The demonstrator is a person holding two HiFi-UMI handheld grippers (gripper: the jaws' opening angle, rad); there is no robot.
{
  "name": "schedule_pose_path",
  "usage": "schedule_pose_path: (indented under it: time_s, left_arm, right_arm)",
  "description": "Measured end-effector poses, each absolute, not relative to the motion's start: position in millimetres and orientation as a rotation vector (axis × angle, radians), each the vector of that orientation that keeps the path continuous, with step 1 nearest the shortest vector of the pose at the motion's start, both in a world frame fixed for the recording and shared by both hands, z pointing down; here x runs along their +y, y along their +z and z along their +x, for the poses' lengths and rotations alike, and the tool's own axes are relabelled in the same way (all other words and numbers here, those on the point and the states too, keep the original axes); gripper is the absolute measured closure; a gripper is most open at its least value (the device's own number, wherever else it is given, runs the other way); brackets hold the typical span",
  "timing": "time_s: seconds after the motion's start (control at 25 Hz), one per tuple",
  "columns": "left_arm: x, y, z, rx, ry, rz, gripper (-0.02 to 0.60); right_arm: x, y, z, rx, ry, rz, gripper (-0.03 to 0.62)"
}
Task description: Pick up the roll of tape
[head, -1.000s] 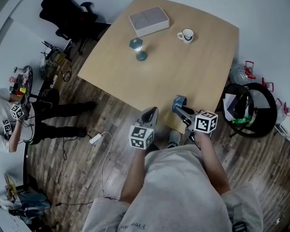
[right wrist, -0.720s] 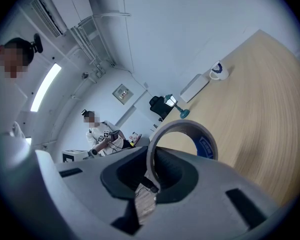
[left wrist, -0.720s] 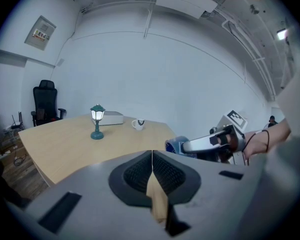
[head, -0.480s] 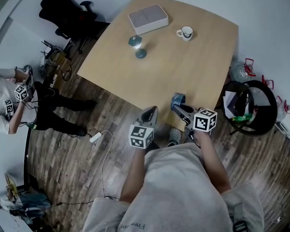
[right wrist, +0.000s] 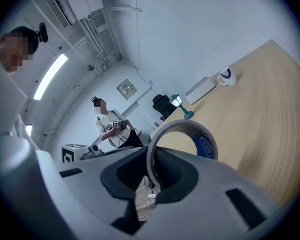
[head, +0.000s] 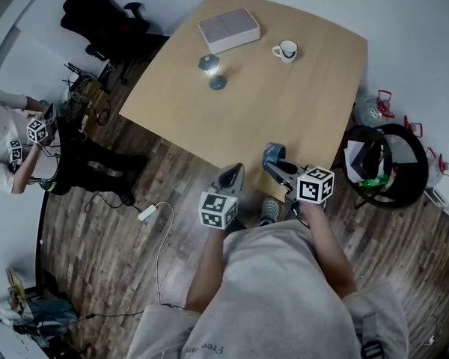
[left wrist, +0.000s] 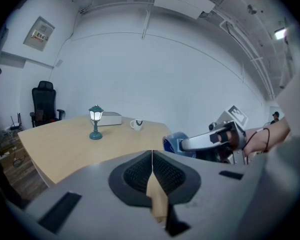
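A: Bystander (head: 15,152) left of the table (head: 284,103) has shuffled a bit, grippers barely budged

B: yep, right gripper (head: 275,161) pinches the roll of tape (right wrist: 206,145) over the table's near corner, left gripper (head: 236,170) at the table's near edge, jaws pressed together, empty

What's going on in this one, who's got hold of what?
A person stands at the near edge of a wooden table with a gripper in each hand. The right gripper is clamped on the rim of the roll of tape, holding it by the table's edge. The left gripper is shut and empty beside it. A small lamp, a mug and a flat box sit untouched at the far side.
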State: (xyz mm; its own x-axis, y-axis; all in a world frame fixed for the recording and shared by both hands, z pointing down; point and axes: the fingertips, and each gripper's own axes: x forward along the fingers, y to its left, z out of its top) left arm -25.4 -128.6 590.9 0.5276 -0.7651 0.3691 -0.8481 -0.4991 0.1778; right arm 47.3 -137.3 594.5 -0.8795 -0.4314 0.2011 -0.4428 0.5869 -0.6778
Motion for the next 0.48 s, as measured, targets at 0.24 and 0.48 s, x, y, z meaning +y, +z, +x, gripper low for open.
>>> schedule_pose_path:
  time_s: [0.24,0.48]
  left_arm:
    - [-126.5,591.2,-27.5,-1.342,0.339,2.43,0.575]
    - [-131.1,592.6,-33.8,-1.353,0.324,2.423,0.575]
  right_arm:
    - [-135.4,595.7,43.8,-2.776,1.17,0.766,0.551]
    - [-142.0,599.7,40.1,-2.742,1.049,0.78,0.551]
